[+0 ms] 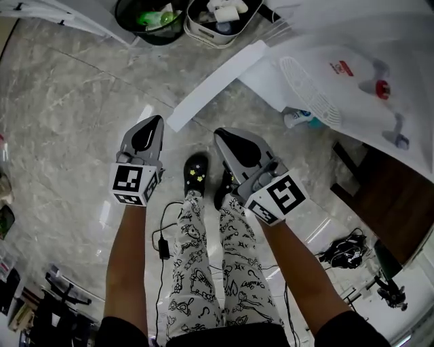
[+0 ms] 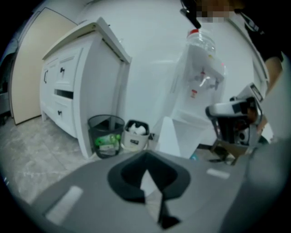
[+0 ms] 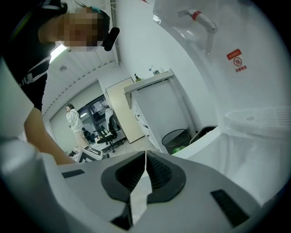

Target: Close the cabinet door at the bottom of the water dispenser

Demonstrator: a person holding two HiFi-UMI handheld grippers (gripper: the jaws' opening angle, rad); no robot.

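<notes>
The white water dispenser (image 1: 352, 81) stands at the upper right of the head view, with a red tap (image 1: 383, 88) and a round drip grid (image 1: 308, 91). Its white bottom cabinet door (image 1: 217, 85) stands swung open, reaching out over the floor toward the bins. My left gripper (image 1: 157, 122) hangs shut and empty over the floor, short of the door's free end. To its right, my right gripper (image 1: 220, 133) is shut and empty too, just below the door. The left gripper view shows the door (image 2: 169, 136) and dispenser (image 2: 200, 77) ahead beyond the shut gripper (image 2: 146, 155). The right gripper (image 3: 145, 154) points past the door's edge (image 3: 200, 141).
A black waste bin (image 1: 150, 17) and a white bin (image 1: 220, 17) stand beyond the door's end, next to a white cupboard (image 2: 68, 86). A black cable and adapter (image 1: 163, 245) lie by my feet. Dark wood furniture (image 1: 400, 196) stands right of the dispenser.
</notes>
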